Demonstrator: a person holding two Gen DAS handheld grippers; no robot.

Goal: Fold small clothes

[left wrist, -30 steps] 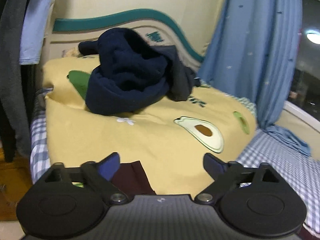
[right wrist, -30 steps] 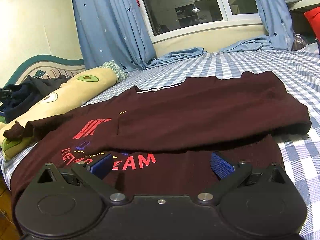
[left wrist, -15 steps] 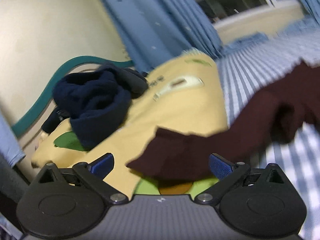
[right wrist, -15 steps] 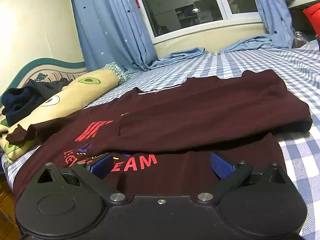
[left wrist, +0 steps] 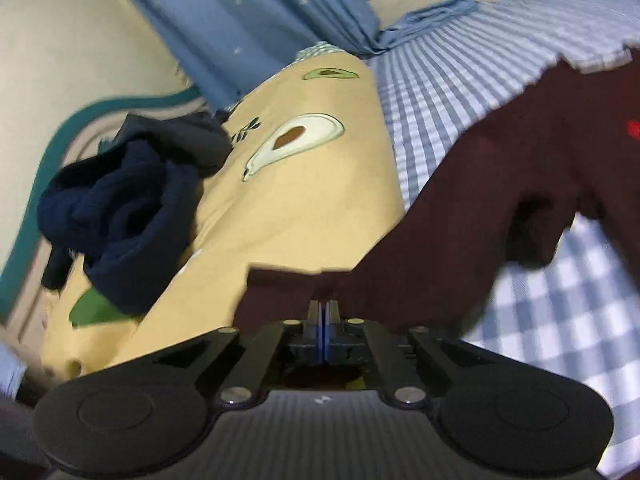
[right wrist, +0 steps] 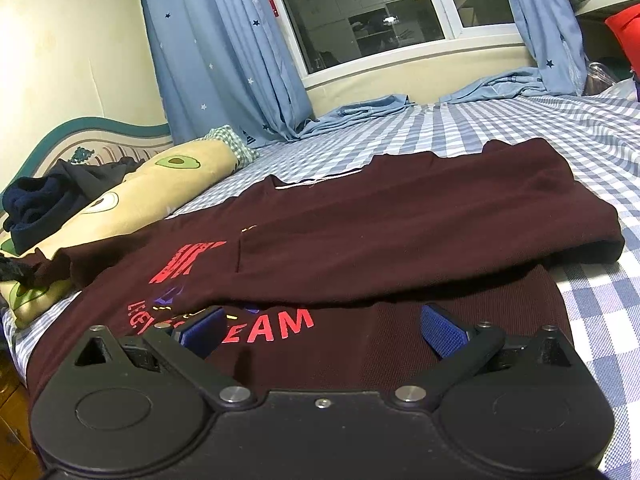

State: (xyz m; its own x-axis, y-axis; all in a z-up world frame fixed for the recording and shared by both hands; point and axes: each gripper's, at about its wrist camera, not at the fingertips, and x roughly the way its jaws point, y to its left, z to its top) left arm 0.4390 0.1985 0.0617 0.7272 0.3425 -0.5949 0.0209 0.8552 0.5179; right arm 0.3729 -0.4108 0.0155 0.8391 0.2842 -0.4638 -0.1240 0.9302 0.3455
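Note:
A maroon shirt (right wrist: pixel 400 240) with red lettering lies flat on the checked bed, its right half folded over the chest. Its left sleeve (left wrist: pixel 440 248) stretches onto the yellow avocado pillow (left wrist: pixel 300 208). In the left wrist view my left gripper (left wrist: pixel 323 305) is shut, its blue pads pressed together on the puckered cuff end of that sleeve. In the right wrist view my right gripper (right wrist: pixel 324 330) stands open just over the shirt's bottom hem, with nothing pinched between its fingers (right wrist: pixel 204 328).
A dark navy garment (left wrist: pixel 120 216) is heaped on the pillow by the teal-edged headboard (right wrist: pixel 60 136). Blue star curtains (right wrist: pixel 224 60) hang before a dark window. Blue-and-white checked sheet (right wrist: pixel 520 120) spreads to the right.
The left gripper rolled, came down to the sleeve end on the pillow and shut on it. The right gripper stayed still and open.

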